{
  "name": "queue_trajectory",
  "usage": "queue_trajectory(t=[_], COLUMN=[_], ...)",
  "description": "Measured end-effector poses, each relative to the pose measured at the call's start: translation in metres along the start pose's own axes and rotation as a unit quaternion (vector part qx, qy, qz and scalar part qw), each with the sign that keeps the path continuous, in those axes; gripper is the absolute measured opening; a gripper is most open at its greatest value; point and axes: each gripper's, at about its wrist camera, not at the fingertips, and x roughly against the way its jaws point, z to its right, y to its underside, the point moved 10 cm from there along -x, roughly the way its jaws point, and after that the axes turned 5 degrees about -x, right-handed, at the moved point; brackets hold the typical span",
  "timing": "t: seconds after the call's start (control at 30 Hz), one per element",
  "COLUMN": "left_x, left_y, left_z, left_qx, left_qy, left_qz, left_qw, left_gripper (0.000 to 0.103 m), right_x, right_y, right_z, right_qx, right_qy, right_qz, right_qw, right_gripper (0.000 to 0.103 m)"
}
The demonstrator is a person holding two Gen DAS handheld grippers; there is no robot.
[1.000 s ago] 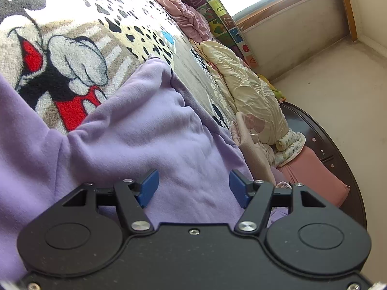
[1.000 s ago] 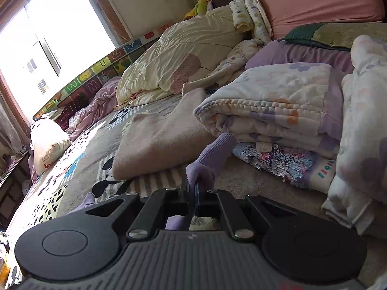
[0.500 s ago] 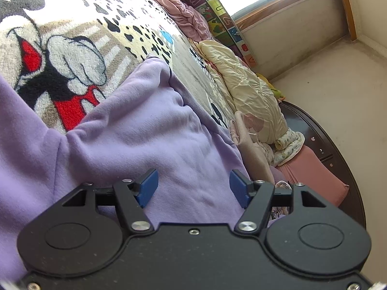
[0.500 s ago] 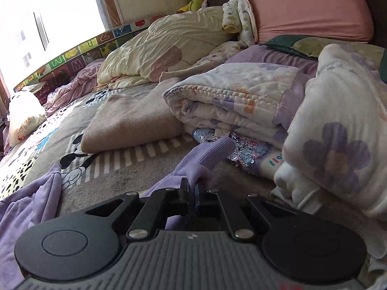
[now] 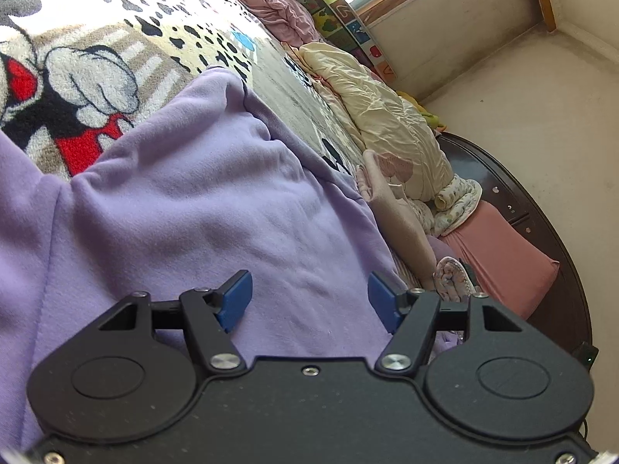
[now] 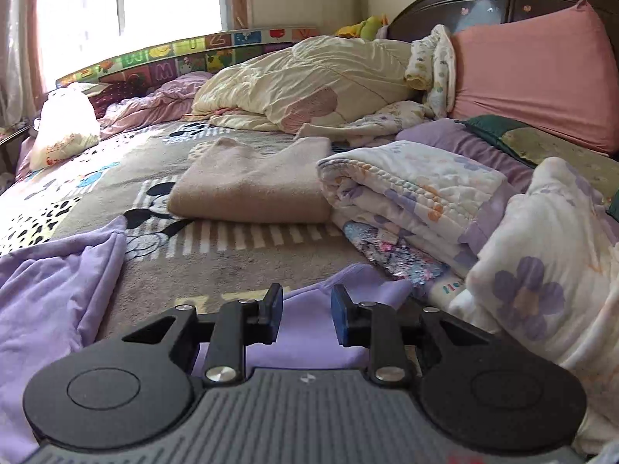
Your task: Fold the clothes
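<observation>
A lilac sweatshirt (image 5: pixel 201 201) lies spread on the cartoon-print bed blanket (image 5: pixel 96 50). My left gripper (image 5: pixel 309 301) hovers just over its body, open, its blue pads apart with nothing pinched. In the right wrist view one part of the lilac sweatshirt (image 6: pixel 54 294) lies at the left, and its sleeve end (image 6: pixel 348 290) lies flat on the blanket under my right gripper (image 6: pixel 305 317). That gripper's jaws are opening; the cloth shows through the gap below them and the pads do not press on it.
A folded beige garment (image 6: pixel 251 189) lies further up the bed. A folded flowered quilt (image 6: pixel 418 197) and a white flowered bundle (image 6: pixel 541 270) crowd the right side. Behind are a cream duvet (image 6: pixel 309 81), a pink pillow (image 6: pixel 534 73) and the dark headboard (image 6: pixel 503 0).
My right gripper, earlier shut on the lilac sleeve end, has opened and let it drop flat on the blanket while swinging round. The left gripper has stayed over the sweatshirt.
</observation>
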Motion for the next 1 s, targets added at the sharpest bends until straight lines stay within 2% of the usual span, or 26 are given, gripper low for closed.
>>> queue_trajectory(t=[0.07, 0.13, 0.2, 0.27, 0.37, 0.5, 0.6, 0.67, 0.7, 0.73, 0.77, 0.8, 0.87, 0.93, 0.97, 1.0], left_x=[0.002, 0.005, 0.012, 0.019, 0.025, 0.020, 0.011, 0.006, 0.005, 0.004, 0.003, 0.002, 0.001, 0.000, -0.001, -0.001], left_y=[0.009, 0.017, 0.020, 0.016, 0.005, -0.005, -0.007, -0.008, -0.009, -0.010, -0.010, -0.012, -0.014, -0.017, -0.018, -0.018], left_z=[0.006, 0.010, 0.011, 0.011, 0.007, -0.004, -0.008, -0.009, -0.007, -0.007, -0.006, -0.005, -0.003, -0.001, -0.001, -0.001], left_qx=[-0.012, -0.015, 0.000, 0.009, 0.031, 0.084, 0.086, 0.079, 0.070, 0.063, 0.059, 0.055, 0.047, 0.042, 0.042, 0.044], left_qy=[-0.003, -0.007, -0.003, -0.003, 0.006, 0.031, 0.030, 0.028, 0.028, 0.028, 0.028, 0.029, 0.033, 0.039, 0.041, 0.041], left_qz=[-0.008, -0.012, -0.008, 0.007, 0.036, 0.051, 0.042, 0.034, 0.031, 0.028, 0.025, 0.023, 0.020, 0.020, 0.020, 0.020], left_qw=[0.9999, 0.9998, 1.0000, 0.9999, 0.9988, 0.9947, 0.9950, 0.9959, 0.9966, 0.9972, 0.9976, 0.9978, 0.9982, 0.9982, 0.9980, 0.9980], left_gripper=[0.066, 0.065, 0.065, 0.065, 0.065, 0.066, 0.066, 0.066, 0.066, 0.066, 0.066, 0.066, 0.067, 0.068, 0.068, 0.068], right_x=[0.005, 0.007, 0.000, -0.008, -0.002, 0.002, -0.021, -0.047, -0.063, -0.081, -0.092, -0.095, -0.091, -0.081, -0.079, -0.077], right_y=[0.021, 0.048, 0.080, 0.098, 0.083, 0.044, 0.026, 0.025, 0.031, 0.040, 0.046, 0.049, 0.048, 0.042, 0.038, 0.034], right_z=[-0.052, -0.094, -0.118, -0.122, -0.124, -0.145, -0.163, -0.170, -0.165, -0.156, -0.143, -0.128, -0.113, -0.113, -0.120, -0.128], right_qx=[0.034, 0.058, 0.083, 0.084, 0.067, 0.069, 0.031, 0.012, 0.007, 0.006, -0.018, -0.065, -0.122, -0.129, -0.126, -0.125], right_qy=[-0.076, -0.132, -0.146, -0.138, -0.128, -0.164, -0.212, -0.217, -0.198, -0.168, -0.155, -0.164, -0.183, -0.192, -0.204, -0.216], right_qz=[-0.027, -0.058, -0.111, -0.141, -0.135, -0.090, -0.097, -0.111, -0.127, -0.148, -0.160, -0.162, -0.165, -0.156, -0.152, -0.149], right_qw=[0.996, 0.988, 0.980, 0.977, 0.980, 0.980, 0.972, 0.970, 0.972, 0.975, 0.975, 0.971, 0.961, 0.960, 0.959, 0.957], right_gripper=[0.029, 0.028, 0.029, 0.032, 0.032, 0.032, 0.032, 0.031, 0.031, 0.027, 0.005, 0.000, 0.000, 0.003, 0.011, 0.011])
